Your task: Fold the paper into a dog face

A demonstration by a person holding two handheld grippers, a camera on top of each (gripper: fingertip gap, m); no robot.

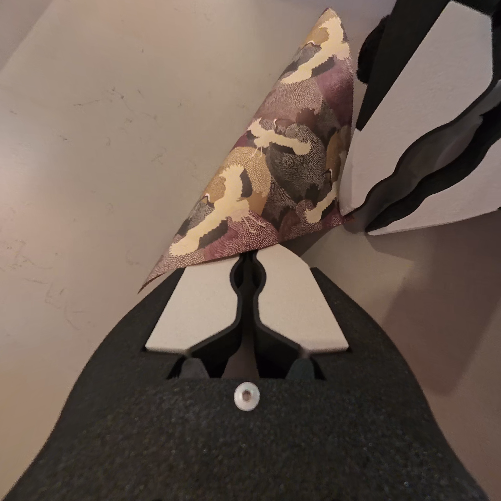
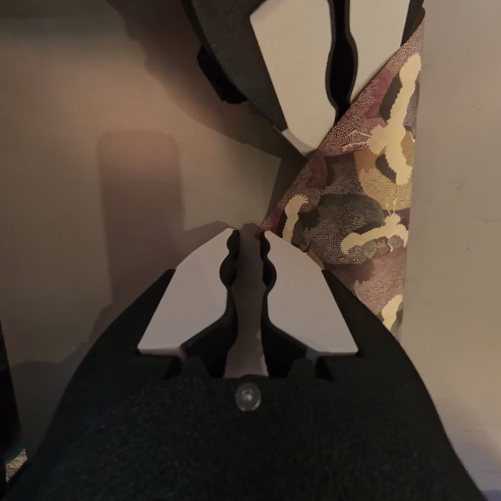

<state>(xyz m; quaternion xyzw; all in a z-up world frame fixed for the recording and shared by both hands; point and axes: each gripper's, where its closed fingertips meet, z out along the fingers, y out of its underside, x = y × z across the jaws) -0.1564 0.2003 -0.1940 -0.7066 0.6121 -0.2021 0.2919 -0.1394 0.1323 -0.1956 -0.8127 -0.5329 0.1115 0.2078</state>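
The paper [image 1: 273,162] is patterned in purple, gold and grey with cream birds. It curls up off the beige table [image 1: 95,135] into a cone-like flap. My left gripper [image 1: 248,256] is shut on the paper's lower edge, and the paper covers its fingertips. In the right wrist view the left gripper [image 2: 337,119] comes in from the top, pinching the paper [image 2: 360,206]. My right gripper [image 2: 250,233] has a narrow gap between its fingers, and a paper corner touches its right fingertip. The right gripper also shows at the upper right of the left wrist view [image 1: 355,219].
The beige table [image 2: 81,135] is under both grippers, with the grippers' shadows across it. A small patterned scrap [image 2: 15,461] shows at the lower left edge of the right wrist view. About 7 centimeters separates my left fingertips from my right.
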